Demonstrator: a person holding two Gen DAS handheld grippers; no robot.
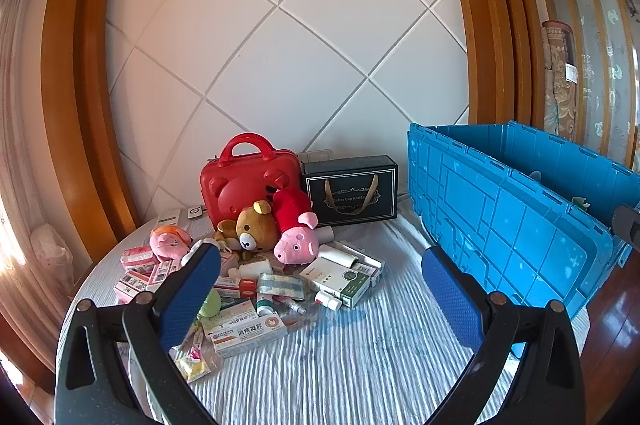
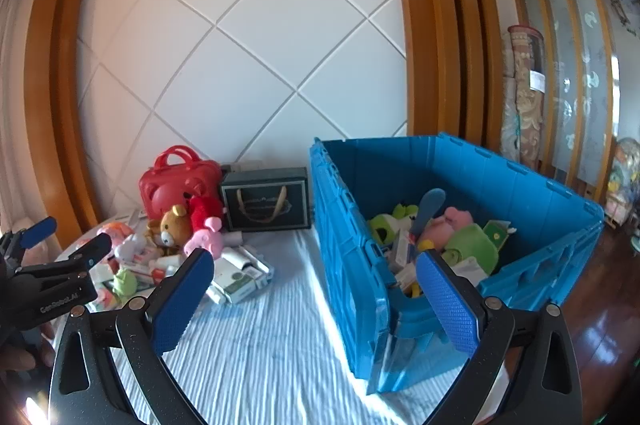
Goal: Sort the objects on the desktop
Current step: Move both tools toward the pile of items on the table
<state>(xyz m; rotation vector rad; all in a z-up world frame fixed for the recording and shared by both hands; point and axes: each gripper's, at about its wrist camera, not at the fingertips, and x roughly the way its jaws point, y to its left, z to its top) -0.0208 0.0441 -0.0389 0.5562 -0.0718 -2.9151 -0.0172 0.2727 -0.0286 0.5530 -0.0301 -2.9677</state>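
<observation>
Left wrist view: the left gripper (image 1: pixel 320 289) is hovering wide and empty facing the pile (image 1: pixel 256 277) at its 11 o'clock, the right gripper (image 2: pixel 316 293) likewise gaping toward the bin (image 2: pixel 520 185) at 1 o'clock; sorting appears mid-cycle, the next pick calling for a descent onto one pile item.

Blue plastic crate (image 2: pixel 460 165), lid flaps open, stands at the tabletop's right side. Inside: green plush toys (image 2: pixel 472 249), a pink plush (image 2: pixel 452 221), small boxes, loosely heaped.

Unsorted pile toward the tabletop's left edge: brown bear plush (image 1: pixel 252 229) upright against a pink pig plush in red (image 1: pixel 298 229) lying head-down. Medicine boxes (image 1: pixel 248 333), small bottles and sachets scattered flat just in front. A green-and-white box (image 1: pixel 346 283) lies at the pile's right edge.
</observation>
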